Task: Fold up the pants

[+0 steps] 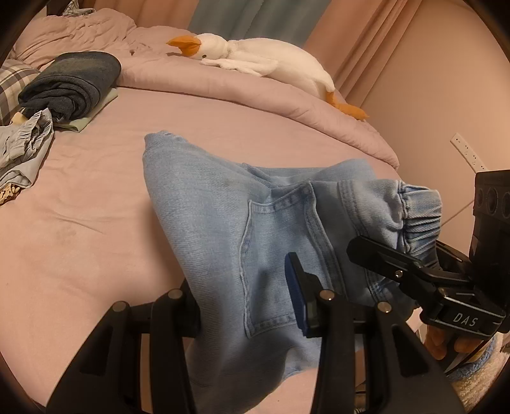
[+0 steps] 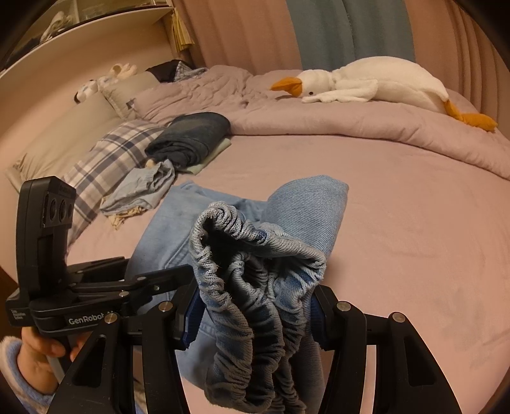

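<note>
Pants (image 1: 223, 223) between both grippers' fingers (image 2: 194, 321)

A bed (image 2: 398, 197) in a mauve sheet filled the room under warm, dim light. At twelve o'clock hung pink and blue curtains (image 2: 318, 32); at ten o'clock ran a pale headboard shelf (image 2: 95, 28).

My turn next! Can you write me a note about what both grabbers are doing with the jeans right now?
Left gripper: jaws shut on the jeans near the back pocket.
Right gripper: jaws shut on the bunched elastic waistband.
The jeans' waist end is lifted; the far end, already doubled over, rests on the pink bed.
Left to do: lay the waist end down and finish the fold. Other folded clothes sit near the pillows.
</note>
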Demonstrator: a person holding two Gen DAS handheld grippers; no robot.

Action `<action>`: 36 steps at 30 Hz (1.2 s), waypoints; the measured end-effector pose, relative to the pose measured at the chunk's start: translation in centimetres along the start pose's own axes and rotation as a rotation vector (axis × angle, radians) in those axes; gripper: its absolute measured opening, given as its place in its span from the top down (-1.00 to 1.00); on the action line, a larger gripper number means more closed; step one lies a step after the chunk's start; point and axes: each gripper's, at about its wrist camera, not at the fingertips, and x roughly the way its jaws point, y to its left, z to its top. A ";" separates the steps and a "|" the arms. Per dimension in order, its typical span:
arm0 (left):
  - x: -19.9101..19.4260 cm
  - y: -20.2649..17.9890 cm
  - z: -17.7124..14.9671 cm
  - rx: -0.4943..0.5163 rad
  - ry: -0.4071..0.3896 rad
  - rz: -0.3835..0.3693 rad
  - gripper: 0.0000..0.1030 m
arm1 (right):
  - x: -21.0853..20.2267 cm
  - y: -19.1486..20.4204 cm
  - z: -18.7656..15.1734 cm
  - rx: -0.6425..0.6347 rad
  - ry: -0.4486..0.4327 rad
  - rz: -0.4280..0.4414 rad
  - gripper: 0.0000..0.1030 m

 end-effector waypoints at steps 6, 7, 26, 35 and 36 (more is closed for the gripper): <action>0.0 0.0 0.0 0.000 0.001 0.001 0.21 | 0.0 0.0 0.0 0.002 0.000 -0.001 -0.10; -0.1 0.0 0.0 0.001 0.001 0.002 0.21 | 0.0 0.0 0.0 0.001 0.000 0.000 -0.10; 0.1 0.1 0.2 0.011 0.002 0.007 0.21 | 0.0 -0.2 0.0 -0.001 0.000 0.001 -0.10; 0.2 1.0 1.2 0.015 -0.004 0.014 0.21 | 0.1 -0.2 0.3 -0.001 -0.004 0.002 -0.10; 0.3 1.0 1.3 0.014 -0.004 0.016 0.21 | 0.1 -0.2 0.4 -0.003 -0.005 0.003 -0.10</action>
